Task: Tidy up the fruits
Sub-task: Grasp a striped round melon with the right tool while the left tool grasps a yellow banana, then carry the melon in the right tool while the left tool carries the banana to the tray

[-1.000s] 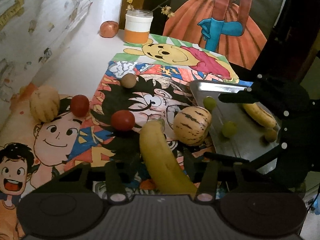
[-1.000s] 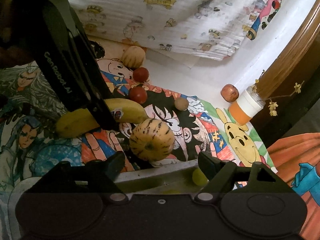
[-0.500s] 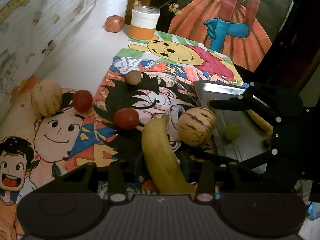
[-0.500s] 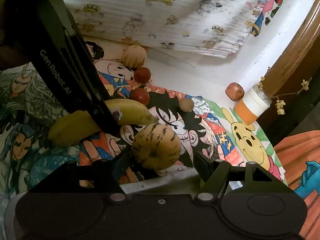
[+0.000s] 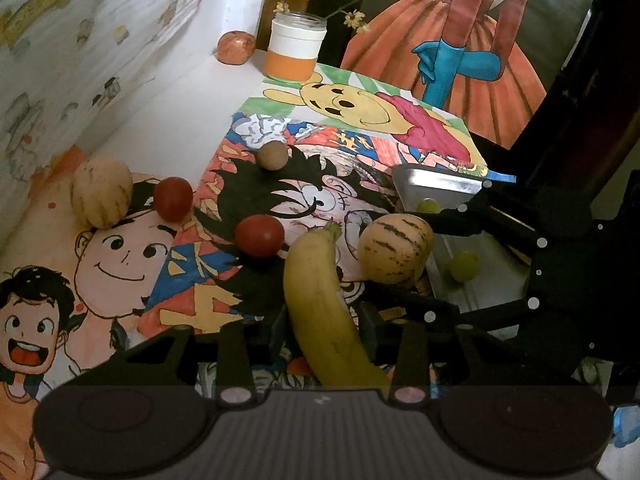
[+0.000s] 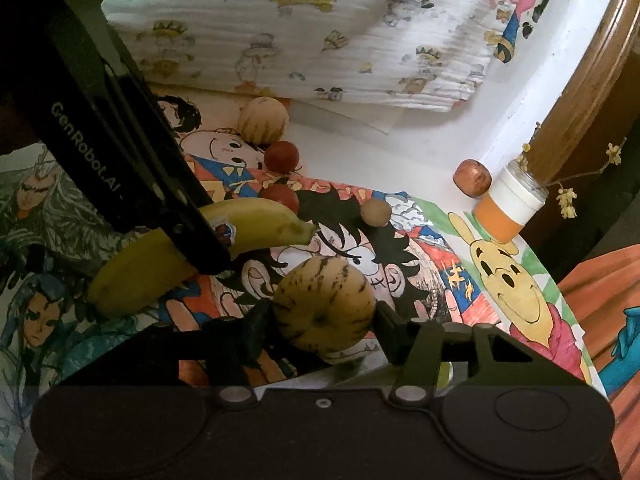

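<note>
My left gripper (image 5: 323,330) is shut on a yellow banana (image 5: 320,312), held just above the cartoon mat; the banana also shows in the right wrist view (image 6: 240,236). My right gripper (image 6: 322,330) has its jaws around a striped yellow melon (image 6: 326,308), which sits beside the metal tray (image 5: 436,182); the fingers look close against its sides. The melon also shows in the left wrist view (image 5: 394,248). Green grapes (image 5: 464,266) lie in the tray.
A second striped melon (image 5: 102,192), two red tomatoes (image 5: 259,236) (image 5: 173,198) and a small brown fruit (image 5: 273,155) lie on the mat. An orange-and-white jar (image 5: 295,50) and a reddish fruit (image 5: 236,47) stand at the back by the wall.
My right gripper has moved forward from over the tray and its jaws now flank the striped melon. My left gripper still holds the banana, shifted slightly.
</note>
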